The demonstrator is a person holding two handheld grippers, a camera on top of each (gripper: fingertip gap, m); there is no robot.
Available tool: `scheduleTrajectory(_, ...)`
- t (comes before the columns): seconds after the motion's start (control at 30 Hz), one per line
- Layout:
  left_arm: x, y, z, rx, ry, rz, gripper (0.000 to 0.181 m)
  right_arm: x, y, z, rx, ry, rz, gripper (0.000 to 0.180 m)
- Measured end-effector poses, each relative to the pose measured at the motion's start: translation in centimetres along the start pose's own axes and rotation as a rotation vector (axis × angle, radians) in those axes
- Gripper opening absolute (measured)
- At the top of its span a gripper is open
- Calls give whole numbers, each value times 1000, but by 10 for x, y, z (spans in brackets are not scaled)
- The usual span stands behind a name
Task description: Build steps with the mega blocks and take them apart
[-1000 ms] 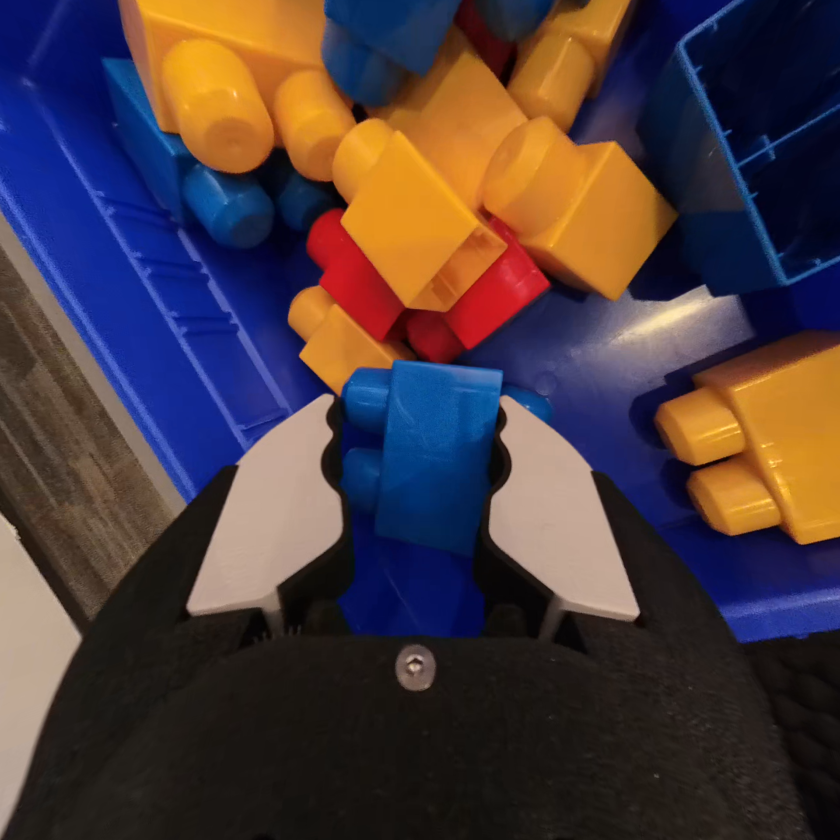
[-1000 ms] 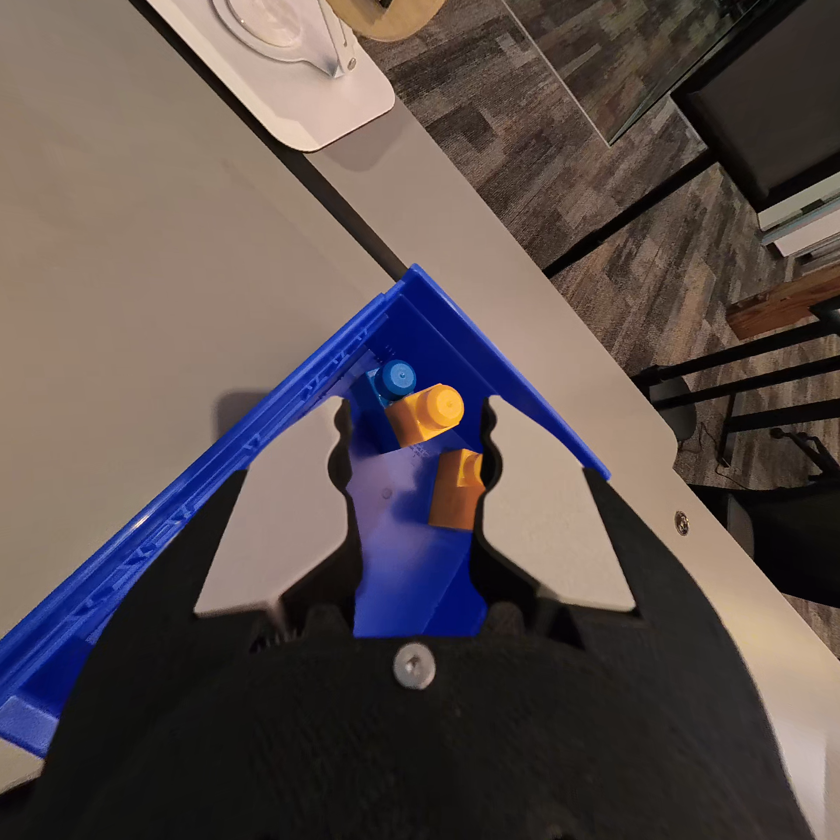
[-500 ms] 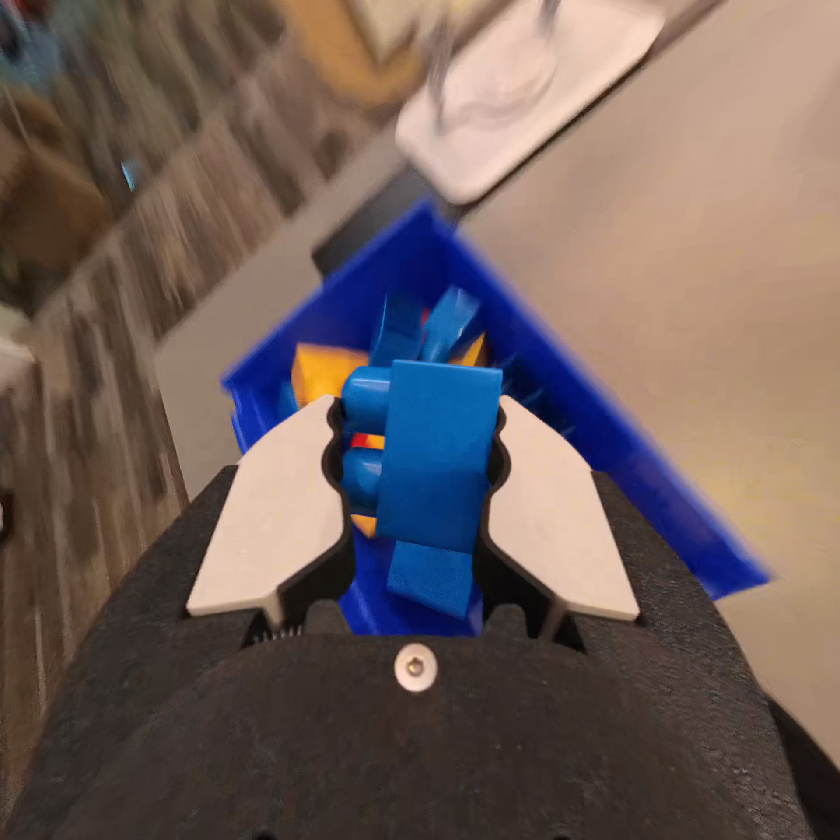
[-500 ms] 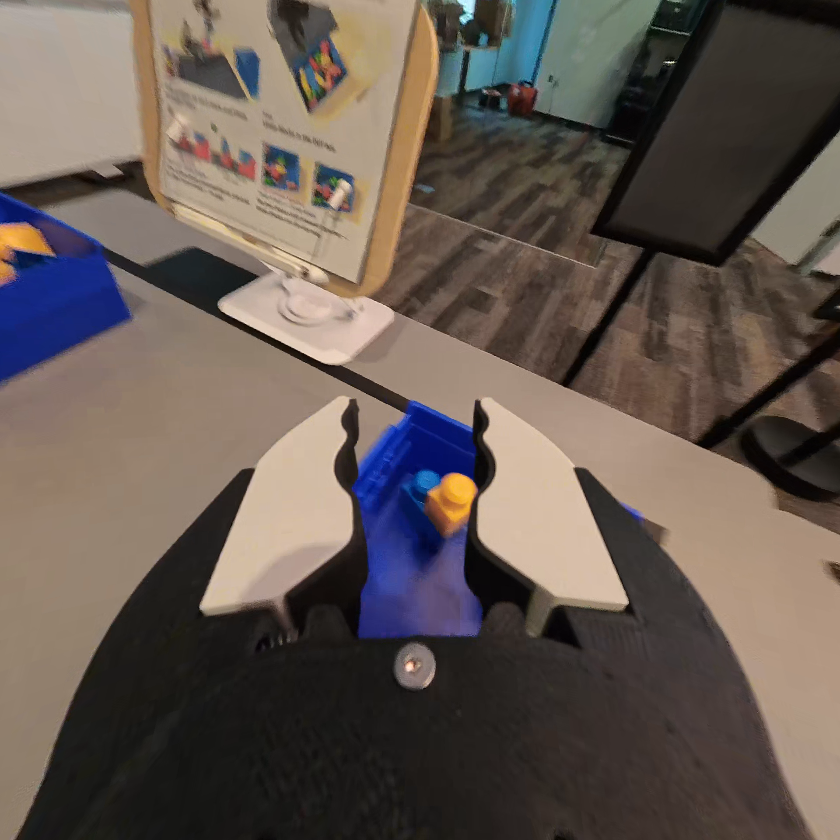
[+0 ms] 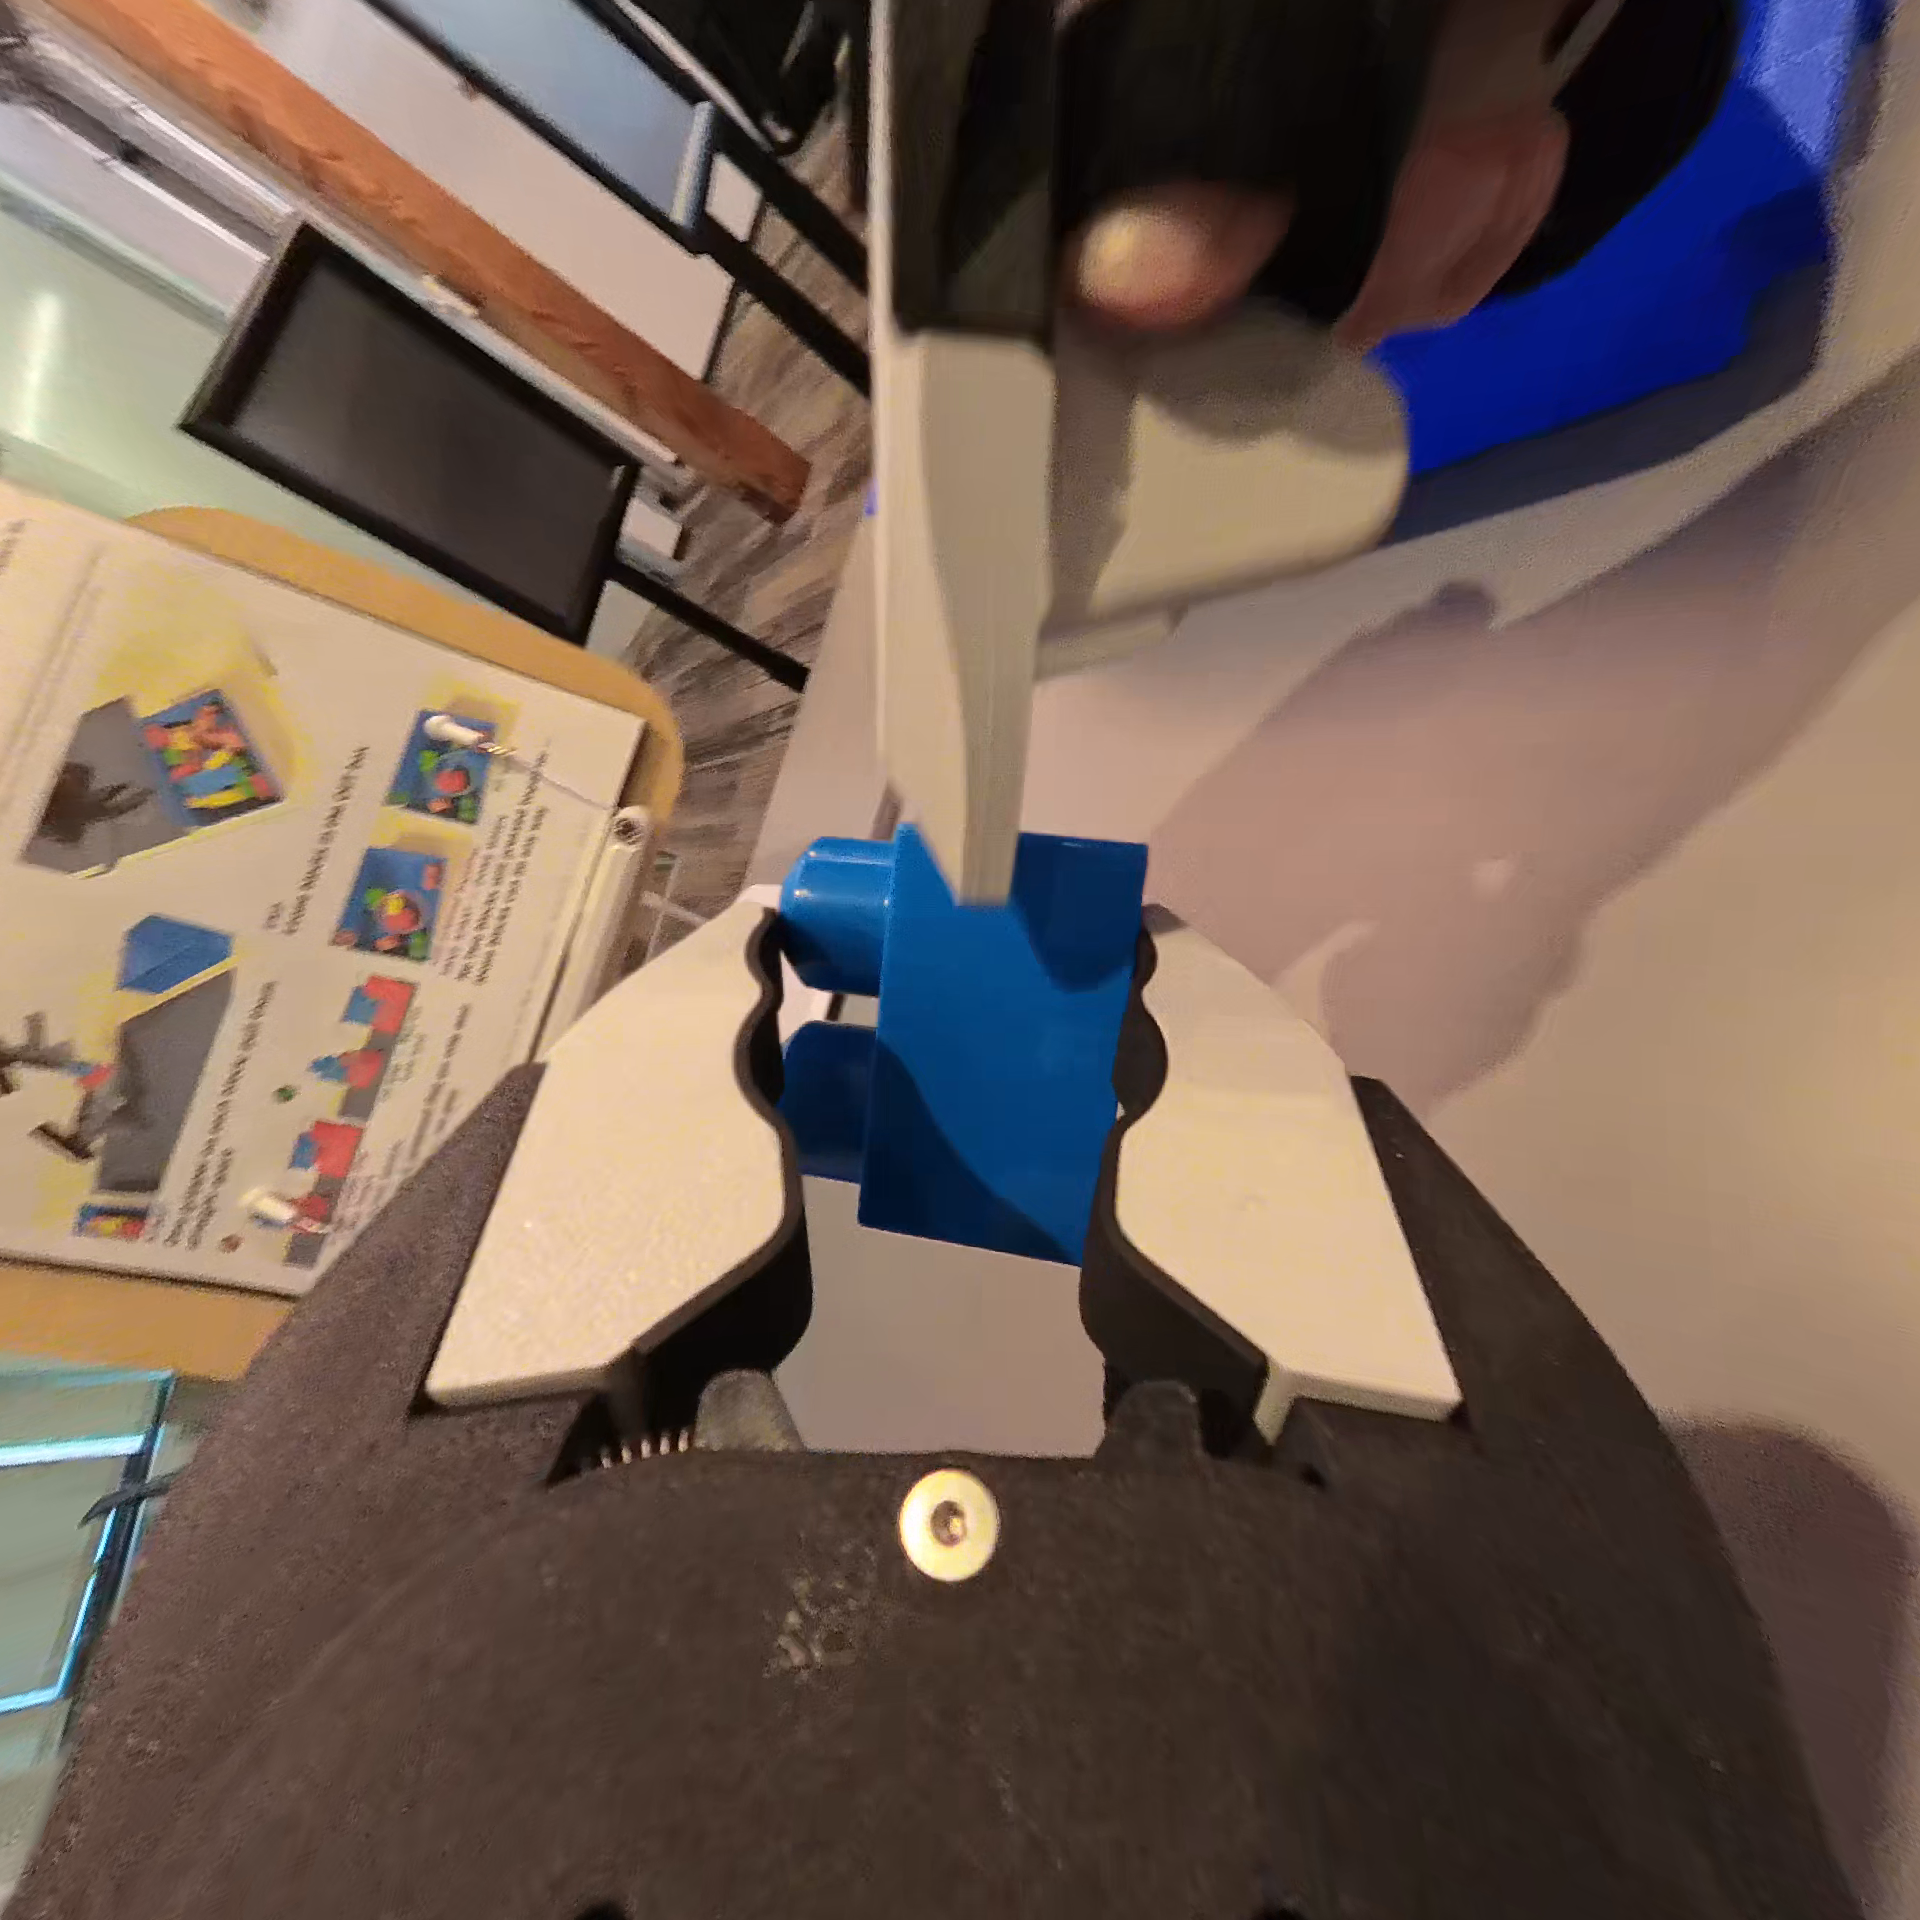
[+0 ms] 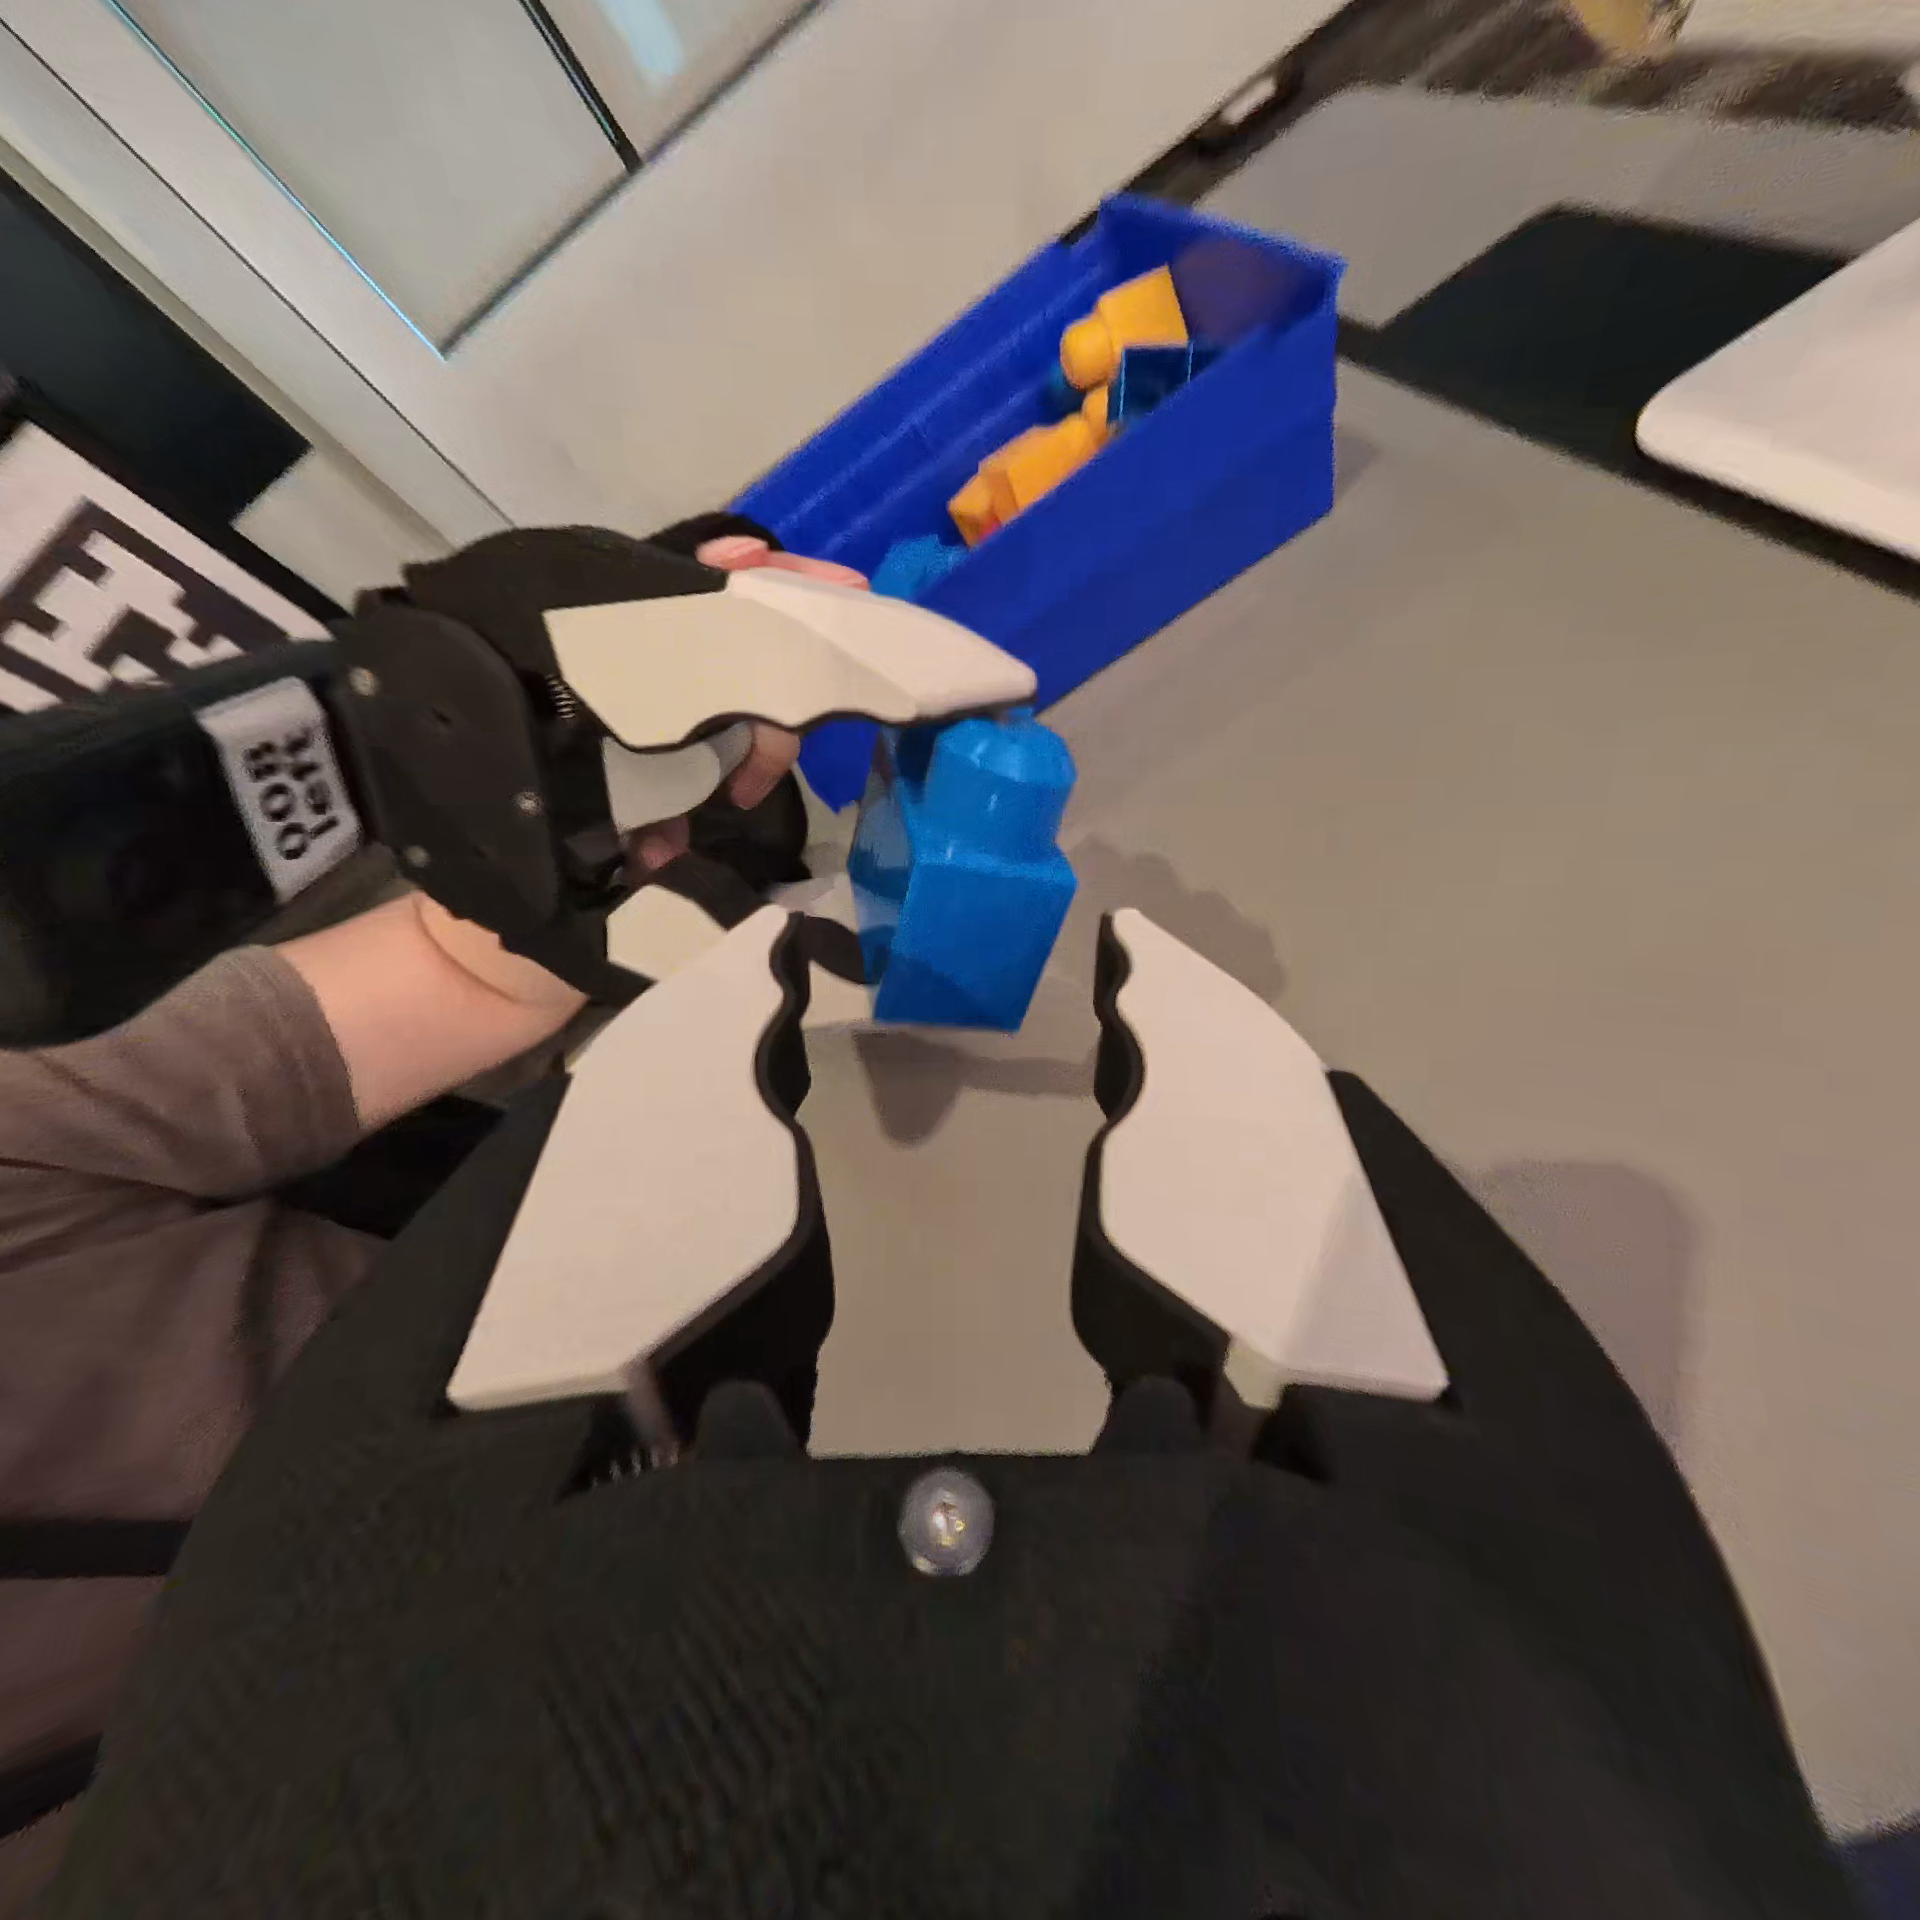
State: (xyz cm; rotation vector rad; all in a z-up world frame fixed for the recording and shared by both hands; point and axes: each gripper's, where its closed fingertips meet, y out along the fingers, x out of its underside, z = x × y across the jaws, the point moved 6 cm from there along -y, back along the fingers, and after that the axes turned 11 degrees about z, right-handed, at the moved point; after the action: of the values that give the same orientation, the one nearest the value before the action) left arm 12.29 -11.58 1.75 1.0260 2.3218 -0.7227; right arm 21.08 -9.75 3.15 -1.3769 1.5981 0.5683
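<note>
My left gripper [image 5: 956, 920] is shut on a blue mega block [image 5: 987, 1070], studs pointing left, and holds it above the grey table [image 6: 1558, 935]. In the right wrist view the left gripper [image 6: 914, 790] comes in from the left, holding the blue block [image 6: 966, 894] tilted just above the table. My right gripper [image 6: 945, 956] is open and empty, its fingertips just short of the block on either side. In the left wrist view one of the right gripper's fingers [image 5: 956, 623] reaches down to the block's far edge.
A blue bin [image 6: 1195, 540] with yellow and blue blocks stands on the table behind the held block. Another blue bin [image 5: 1610, 343] shows behind the right gripper. An instruction board [image 5: 291, 883] stands at the left, and its white base [image 6: 1818, 447] is at the far right. My two grippers' fingertips are within a few centimetres of each other.
My left gripper lifted the blue block out of the bin and carried it over the table. My right gripper left its bin and swung round to face the block, staying open.
</note>
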Motion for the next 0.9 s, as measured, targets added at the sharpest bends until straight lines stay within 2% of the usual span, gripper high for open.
scheduleTrajectory(0.1,-2,4,12,56,24,16,62,16,15,5,-38,62,-64,53)
scheduleTrajectory(0.17,-1,2,19,134,-2,10,66,27,20,8,-84,78,-147,40)
scheduleTrajectory(0.23,1,-5,19,211,-49,-8,72,33,24,11,-110,92,-174,39)
scheduleTrajectory(0.27,1,-12,14,232,-81,-1,80,35,28,14,-98,64,-163,39)
scheduleTrajectory(0.37,4,-46,-15,277,-225,16,85,40,42,21,-33,-103,-85,38)
scheduleTrajectory(0.43,17,-75,-47,194,-311,-25,90,49,53,30,34,-256,-55,38)
scheduleTrajectory(0.53,58,-127,-96,-89,-352,-175,80,68,63,43,98,-446,-116,38)
scheduleTrajectory(0.6,85,-158,-112,-187,-416,-255,76,78,66,50,104,-499,-167,38)
scheduleTrajectory(0.73,133,-194,-118,-222,-601,-357,70,82,66,55,55,-481,-171,38)
scheduleTrajectory(0.9,189,-208,-98,-137,-713,-603,70,85,57,57,24,-465,-245,38)
